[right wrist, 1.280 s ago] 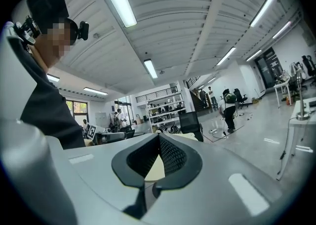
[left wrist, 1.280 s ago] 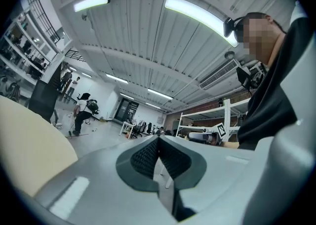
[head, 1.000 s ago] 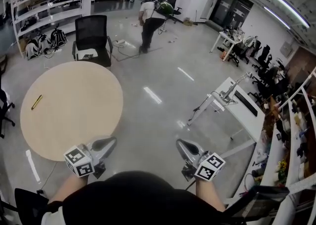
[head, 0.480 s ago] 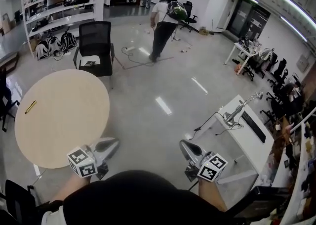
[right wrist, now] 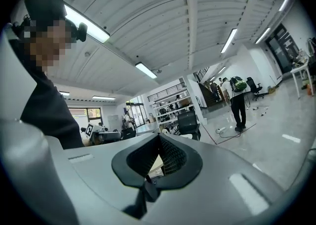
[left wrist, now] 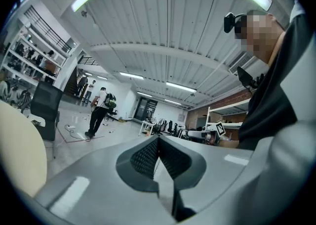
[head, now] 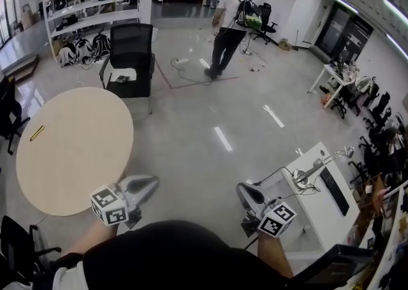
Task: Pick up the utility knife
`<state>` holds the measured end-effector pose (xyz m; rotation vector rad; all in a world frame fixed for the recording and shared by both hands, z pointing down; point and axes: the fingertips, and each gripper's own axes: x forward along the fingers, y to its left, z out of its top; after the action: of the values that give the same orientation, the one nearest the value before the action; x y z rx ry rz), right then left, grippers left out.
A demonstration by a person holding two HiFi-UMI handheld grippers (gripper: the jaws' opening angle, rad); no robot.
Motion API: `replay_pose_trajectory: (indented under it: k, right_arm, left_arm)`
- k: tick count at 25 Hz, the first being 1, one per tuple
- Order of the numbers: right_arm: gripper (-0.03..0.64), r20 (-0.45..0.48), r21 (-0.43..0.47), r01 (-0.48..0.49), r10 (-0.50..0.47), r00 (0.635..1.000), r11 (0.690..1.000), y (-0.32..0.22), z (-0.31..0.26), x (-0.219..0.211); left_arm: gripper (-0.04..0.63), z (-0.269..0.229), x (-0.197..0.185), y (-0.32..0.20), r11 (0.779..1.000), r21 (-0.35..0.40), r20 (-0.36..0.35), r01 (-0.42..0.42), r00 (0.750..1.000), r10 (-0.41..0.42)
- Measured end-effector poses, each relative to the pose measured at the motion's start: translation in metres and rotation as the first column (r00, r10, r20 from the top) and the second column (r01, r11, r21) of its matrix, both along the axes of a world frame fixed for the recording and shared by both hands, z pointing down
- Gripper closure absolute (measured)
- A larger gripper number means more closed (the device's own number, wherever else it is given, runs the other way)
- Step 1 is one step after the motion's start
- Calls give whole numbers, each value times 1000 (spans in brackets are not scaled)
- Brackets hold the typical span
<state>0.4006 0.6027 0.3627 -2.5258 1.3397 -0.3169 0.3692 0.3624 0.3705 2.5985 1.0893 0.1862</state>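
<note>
1. My left gripper [head: 150, 184] is clenched. In the left gripper view its two ribbed pads [left wrist: 145, 156] meet tip to tip, pad against pad, with nothing held.
2. My right gripper [head: 243, 190] is clenched the same way. In the right gripper view its pads [right wrist: 170, 156] close on each other and grip no object.
3. In the head view both grippers sit low, just ahead of my body, and point out level over the glossy grey floor [head: 191, 136]. The left one shows at the near right edge of the round table [head: 76, 161]. The right one is out over bare floor, with a white desk [head: 322, 209] off to its right.
4. The utility knife [head: 37, 132] lies flat on the tabletop near its left edge, well apart from both grippers. It is only a small yellow bar from here, so I take it for the knife rather than read it plainly.
5. A black chair [head: 131, 50] stands just beyond the far side of the table.
6. Farther off on the open floor stands a person wearing a backpack [head: 227, 27], back turned to me.
</note>
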Motion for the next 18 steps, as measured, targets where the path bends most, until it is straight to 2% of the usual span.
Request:
replay_pose_trajectory:
  k: [5,9,11,14,16,18]
  right_arm:
    - [603,8,-50,87,-87,996,995,-55,20,82]
    - [603,-7,-110,160,-162,987,981,-120,28,174]
    - [603,-11,-135,184,-187,982,974,-163,28,232]
    - [603,18,-115,226,-225,974,967,-240,25,319]
    - [603,22,-118,292,-292,956,949,-298,19,366]
    - [603,16,-160,356,-359,933,921,-351,16,405]
  left_arm:
    - [595,29,59,-51,996,-26,23,91,996,-90]
    - [595,52,129,-122,980,-41,5,196,981,-196]
    - [595,63,175,-172,962,-67,10,264,964,-264]
    - [595,85,245,-252,931,-87,56,355,935,-351]
    - [595,91,284,-299,913,-70,56,402,915,-399]
    - [595,97,308,-342,885,-79,65,460,888,-456]
